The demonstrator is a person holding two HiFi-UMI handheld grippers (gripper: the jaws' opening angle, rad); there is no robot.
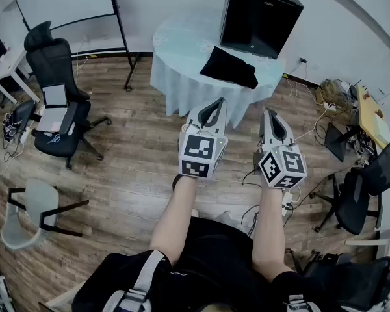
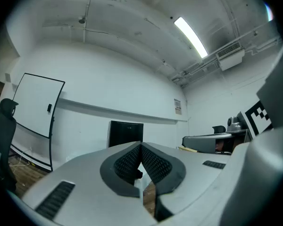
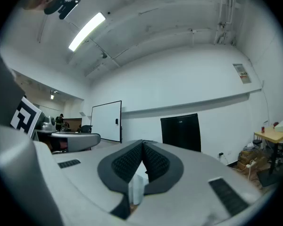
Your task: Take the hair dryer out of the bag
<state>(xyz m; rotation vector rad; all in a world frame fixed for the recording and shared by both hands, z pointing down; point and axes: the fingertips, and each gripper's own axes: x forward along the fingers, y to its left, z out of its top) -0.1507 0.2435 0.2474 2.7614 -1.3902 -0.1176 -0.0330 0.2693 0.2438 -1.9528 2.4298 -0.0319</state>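
Note:
A black bag (image 1: 231,67) lies on the round table (image 1: 182,51) covered with a pale blue cloth, ahead of me in the head view. No hair dryer shows. My left gripper (image 1: 218,103) and right gripper (image 1: 269,114) are held level side by side, short of the table's near edge and apart from the bag. Both are shut with nothing between the pads. In the left gripper view the left gripper (image 2: 141,146) has its jaws meeting at the tips; in the right gripper view the right gripper (image 3: 142,144) looks the same.
A large black box (image 1: 259,16) stands on the table behind the bag. A whiteboard on a stand (image 1: 68,2) is at the back left. Office chairs (image 1: 57,90) sit left and right (image 1: 357,197). Cables and a power strip (image 1: 328,103) lie on the wooden floor at right.

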